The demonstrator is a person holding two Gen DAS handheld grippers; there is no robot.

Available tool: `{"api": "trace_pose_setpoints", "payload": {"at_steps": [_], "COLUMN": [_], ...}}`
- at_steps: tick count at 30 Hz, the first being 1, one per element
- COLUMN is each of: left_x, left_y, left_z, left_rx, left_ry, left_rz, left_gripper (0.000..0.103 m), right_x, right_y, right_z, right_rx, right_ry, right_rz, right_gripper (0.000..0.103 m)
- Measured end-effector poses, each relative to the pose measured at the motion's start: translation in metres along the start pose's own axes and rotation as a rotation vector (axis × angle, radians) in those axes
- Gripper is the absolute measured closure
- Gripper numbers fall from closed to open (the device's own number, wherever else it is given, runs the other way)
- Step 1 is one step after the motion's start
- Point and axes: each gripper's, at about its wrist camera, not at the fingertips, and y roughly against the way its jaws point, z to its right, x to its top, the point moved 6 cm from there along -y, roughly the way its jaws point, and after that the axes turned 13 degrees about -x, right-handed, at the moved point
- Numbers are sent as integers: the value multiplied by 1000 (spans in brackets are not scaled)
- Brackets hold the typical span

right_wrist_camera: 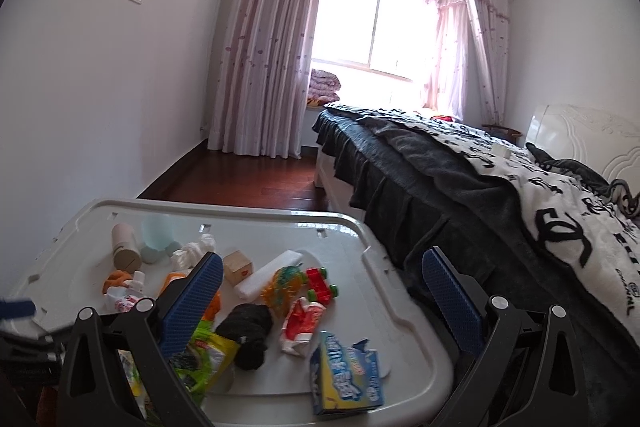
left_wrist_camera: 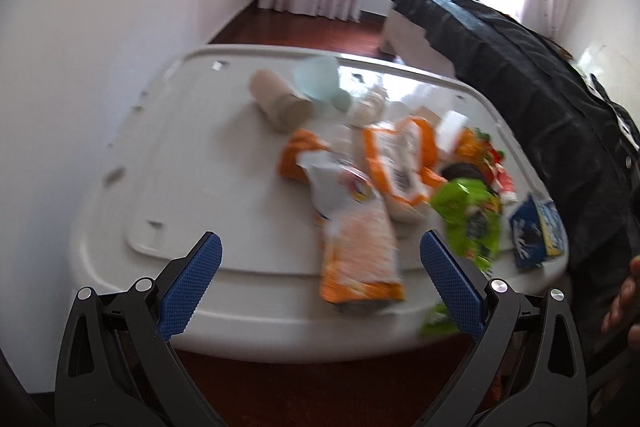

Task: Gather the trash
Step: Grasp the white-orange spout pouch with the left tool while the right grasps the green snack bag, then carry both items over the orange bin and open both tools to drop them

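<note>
A pale blue plastic cup (right_wrist_camera: 157, 230) stands near the far edge of the white plastic tabletop (right_wrist_camera: 384, 323), beside a tipped cardboard tube (right_wrist_camera: 125, 247); what the cup holds cannot be told. Trash litters the rest — an orange-and-white snack bag (left_wrist_camera: 362, 259) at the near edge, a crumpled green wrapper (left_wrist_camera: 472, 217), a blue-and-yellow carton (right_wrist_camera: 348, 373) by the near right corner, and a black cloth bundle (right_wrist_camera: 250, 333). The left hand-held gripper (left_wrist_camera: 320, 281) and right hand-held gripper (right_wrist_camera: 322, 301) both hang wide open, gripping nothing. Beyond lie a dark-skirted bed (right_wrist_camera: 460, 179), red wooden floor (right_wrist_camera: 248, 179) and pink curtains (right_wrist_camera: 268, 47).
</note>
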Motion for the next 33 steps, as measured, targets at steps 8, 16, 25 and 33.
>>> {"api": "trace_pose_setpoints", "payload": {"at_steps": [8,16,25,33], "left_x": [-9,-14,-7,-12], "left_y": [-36,-75,-42,28], "left_z": [16,4,1,15], "left_rx": [38,29,26,6], "left_ry": [-46,-2,2,-62], "left_rz": [-45,-110,-30,45], "left_gripper": [8,50,52,52], "right_x": [2,1,-9,-67], "right_y": [2,1,1,16], "right_z": [19,26,17,-47], "right_rx": [19,24,56,226], "right_ry": [-42,-60,-36,30], "right_rz": [2,-6,-30,-211], "right_gripper": [4,4,4,4]}}
